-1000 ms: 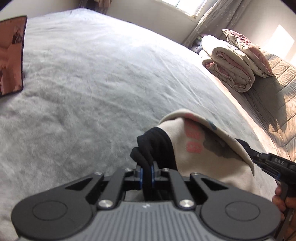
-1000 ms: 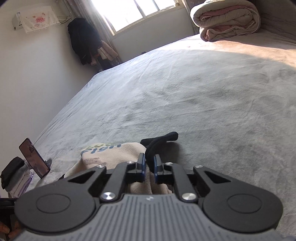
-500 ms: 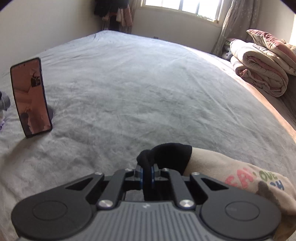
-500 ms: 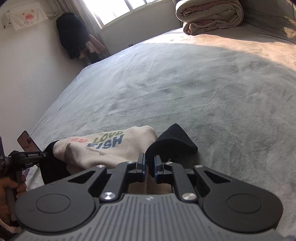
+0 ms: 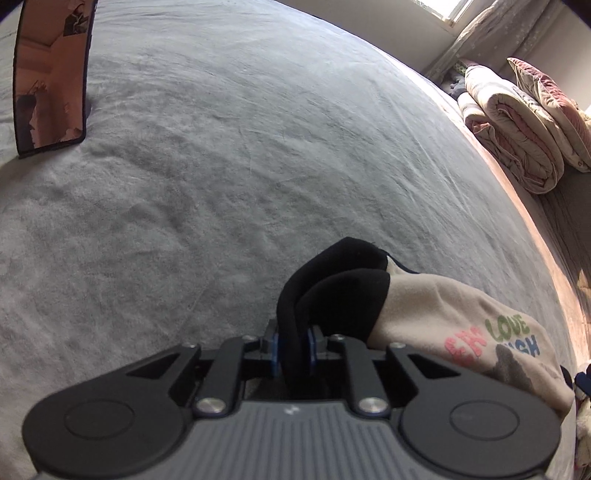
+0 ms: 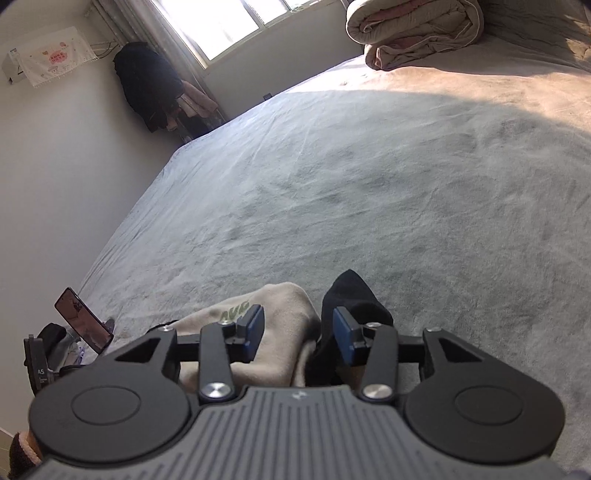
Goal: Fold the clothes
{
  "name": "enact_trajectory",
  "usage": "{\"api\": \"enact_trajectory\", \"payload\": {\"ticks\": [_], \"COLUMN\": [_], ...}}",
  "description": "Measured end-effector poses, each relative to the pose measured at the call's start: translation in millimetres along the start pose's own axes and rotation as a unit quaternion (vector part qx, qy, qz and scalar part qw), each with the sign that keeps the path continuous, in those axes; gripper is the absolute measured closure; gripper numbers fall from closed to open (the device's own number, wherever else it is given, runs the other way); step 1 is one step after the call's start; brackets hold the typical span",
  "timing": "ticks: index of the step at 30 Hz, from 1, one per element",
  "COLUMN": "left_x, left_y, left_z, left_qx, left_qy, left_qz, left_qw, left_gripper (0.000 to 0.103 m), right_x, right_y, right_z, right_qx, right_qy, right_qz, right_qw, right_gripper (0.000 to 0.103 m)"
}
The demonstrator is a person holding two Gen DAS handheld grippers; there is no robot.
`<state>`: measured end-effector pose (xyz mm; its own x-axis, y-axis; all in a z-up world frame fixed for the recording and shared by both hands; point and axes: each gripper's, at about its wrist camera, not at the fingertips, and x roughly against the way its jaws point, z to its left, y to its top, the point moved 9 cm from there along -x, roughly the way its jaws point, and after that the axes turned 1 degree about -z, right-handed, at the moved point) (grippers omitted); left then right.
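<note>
A cream sweatshirt point(image 5: 461, 325) with black cuffs and coloured lettering lies bunched on the grey bed. My left gripper point(image 5: 293, 349) is shut on its black cuff point(image 5: 332, 291), which folds up between the blue pads. In the right wrist view the same sweatshirt point(image 6: 280, 321) and a second black cuff point(image 6: 351, 299) rest on the bed under my right gripper point(image 6: 298, 334). Its jaws stand wide apart with the cloth lying between them, not pinched. The left gripper's body point(image 6: 37, 363) shows at the far left edge.
The grey bedspread point(image 6: 369, 184) stretches far ahead. A phone point(image 5: 51, 74) stands propped on the bed at the left, also seen as a phone point(image 6: 83, 319) in the right view. A rolled quilt point(image 6: 417, 29) sits at the far end. Dark clothes point(image 6: 147, 85) hang by the window.
My right gripper has opened and let go of the black cuff, which now rests on the bed. My left gripper stays shut on its cuff and has tilted downward.
</note>
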<state>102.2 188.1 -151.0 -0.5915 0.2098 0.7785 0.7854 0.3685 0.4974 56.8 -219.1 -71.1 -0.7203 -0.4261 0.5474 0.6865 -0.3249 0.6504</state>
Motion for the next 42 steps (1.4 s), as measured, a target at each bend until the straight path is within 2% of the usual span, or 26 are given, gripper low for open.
{"api": "enact_trajectory", "payload": {"ticks": [2,4,8,9,10,11,13,16,22,26,30,33,40,41,42], "left_x": [0.8,0.2,-4.7,-4.7,-3.7,-2.0,0.9,5.5,12.0,8.0,4.4,3.0,0.2,0.0,-0.3], "left_y": [3.0,5.5,6.3,5.8,5.2,4.5,4.7,5.8,4.1,-0.1,-2.2,-2.7,-3.8,-3.7,-3.6], "left_z": [2.1,3.2,1.4,1.3,1.0,0.6,0.2,-0.5,-1.0,0.8,2.7,2.6,3.9,4.3,4.8], "left_qx": [0.019,0.034,0.045,0.047,0.047,0.044,0.034,0.017,-0.016,-0.015,-0.012,-0.015,-0.016,-0.015,-0.014], "left_qy": [-0.014,-0.026,-0.031,-0.030,-0.028,-0.025,-0.018,-0.007,0.008,0.009,0.008,0.011,0.013,0.013,0.012], "left_qz": [-0.002,-0.004,-0.009,-0.011,-0.014,-0.016,-0.020,-0.027,-0.033,-0.021,-0.011,-0.009,-0.006,-0.006,-0.005], "left_qw": [0.9997,0.9991,0.9985,0.9984,0.9984,0.9986,0.9991,0.9995,0.9993,0.9996,0.9998,0.9998,0.9998,0.9998,0.9998], "left_gripper": [0.068,0.067,0.071,0.076,0.080,0.087,0.092,0.093,0.093,0.093,0.093,0.088,0.087,0.087,0.087], "right_x": [-13.5,-31.5,-63.6,-68.5,-69.5,-69.8,-64.9,-53.9,-42.8,-54.2,-66.2,-68.1,-52.5,-49.1,-45.0], "right_y": [1.9,-0.3,-10.1,-12.4,-13.2,-13.9,-14.0,-18.0,-44.9,-79.2,-109.4,-109.8,-93.2,-90.2,-86.3], "right_z": [8.2,14.5,14.4,14.6,16.7,19.3,28.7,52.9,108.6,127.8,132.5,130.9,136.4,137.0,137.1], "right_qx": [0.000,-0.001,-0.002,0.001,0.002,0.003,0.003,0.011,0.073,0.120,0.139,0.137,0.149,0.149,0.145], "right_qy": [0.016,0.021,-0.005,-0.009,-0.004,0.003,0.031,0.089,0.180,0.185,0.191,0.192,0.199,0.202,0.210], "right_qz": [0.007,0.027,0.059,0.063,0.064,0.065,0.061,0.063,0.096,0.148,0.200,0.202,0.179,0.175,0.170], "right_qw": [1.000,0.999,0.998,0.998,0.998,0.998,0.998,0.994,0.976,0.964,0.951,0.950,0.952,0.952,0.952], "right_gripper": [0.057,0.057,0.057,0.060,0.068,0.091,0.090,0.091,0.091,0.091,0.091,0.091,0.084,0.082,0.074]}}
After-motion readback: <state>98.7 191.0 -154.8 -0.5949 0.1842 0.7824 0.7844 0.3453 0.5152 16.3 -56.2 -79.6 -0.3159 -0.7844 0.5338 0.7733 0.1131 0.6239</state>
